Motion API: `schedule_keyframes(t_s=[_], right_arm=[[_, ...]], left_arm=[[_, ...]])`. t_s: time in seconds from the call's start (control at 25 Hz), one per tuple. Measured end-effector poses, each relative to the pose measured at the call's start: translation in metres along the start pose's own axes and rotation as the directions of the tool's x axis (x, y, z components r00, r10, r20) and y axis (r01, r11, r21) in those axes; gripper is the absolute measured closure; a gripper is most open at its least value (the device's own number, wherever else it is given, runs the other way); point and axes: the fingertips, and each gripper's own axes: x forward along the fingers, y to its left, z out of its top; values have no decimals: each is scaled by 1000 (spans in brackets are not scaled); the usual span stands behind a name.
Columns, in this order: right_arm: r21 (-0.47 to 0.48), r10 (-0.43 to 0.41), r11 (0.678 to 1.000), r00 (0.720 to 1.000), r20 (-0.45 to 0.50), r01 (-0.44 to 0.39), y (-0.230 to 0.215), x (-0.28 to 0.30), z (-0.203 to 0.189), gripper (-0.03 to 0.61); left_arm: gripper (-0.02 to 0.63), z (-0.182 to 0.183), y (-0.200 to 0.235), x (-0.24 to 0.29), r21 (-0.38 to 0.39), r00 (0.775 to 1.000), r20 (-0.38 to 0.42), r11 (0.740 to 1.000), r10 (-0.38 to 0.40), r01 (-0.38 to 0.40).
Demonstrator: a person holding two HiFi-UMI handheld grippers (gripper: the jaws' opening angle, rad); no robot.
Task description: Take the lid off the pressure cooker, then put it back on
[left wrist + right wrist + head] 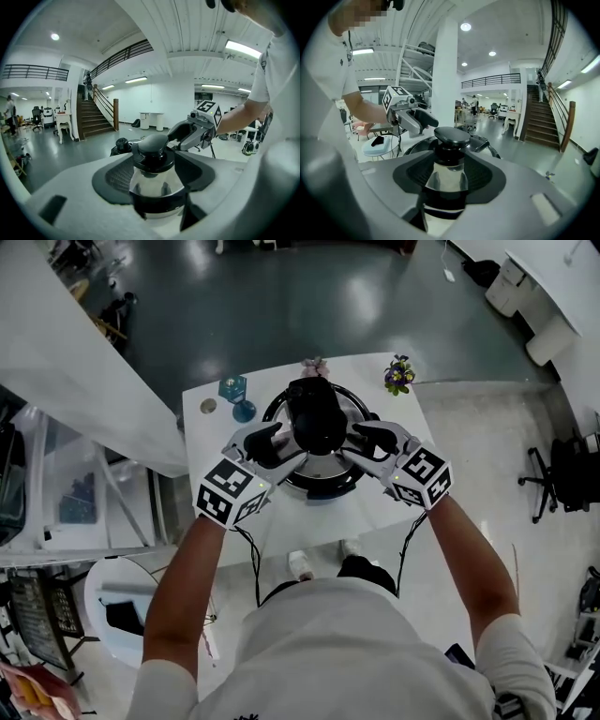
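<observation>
The pressure cooker (150,187) before you shows mirror-polished metal under a matt black plastic knob (152,143); your left gripper (269,442) is smooth matt grey plastic with ribbed black pads (117,178); the floor (281,306) gleams.

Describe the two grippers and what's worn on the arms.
The left gripper and right gripper are light grey with black jaws. Each carries a cube of black-and-white square markers and trails a thin black cable. The arms are bare below short white sleeves.
</observation>
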Motion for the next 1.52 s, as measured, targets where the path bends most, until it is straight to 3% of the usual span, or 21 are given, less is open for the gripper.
schedule_keyframes(t_s=[0.16,0.32,0.64,1.08,1.52], right_arm=[[52,-72,996,997,20,71,12,-20,-11,407],[80,-124,989,991,42,120,30,-36,-17,511],[160,-118,981,991,65,106,81,-74,-40,565],[171,-5,985,998,59,-5,169,-135,-79,565],[202,27,979,996,80,-42,229,-202,-123,566]], left_arm=[[379,-4,-9,-12,-53,999,38,998,29,-27],[474,-11,-17,-28,-77,995,49,993,90,-86],[611,-16,-74,-52,-130,989,69,984,130,-120],[609,-45,-206,-59,-207,996,25,975,81,-74],[609,-84,-310,-76,-273,993,-21,954,120,-121]])
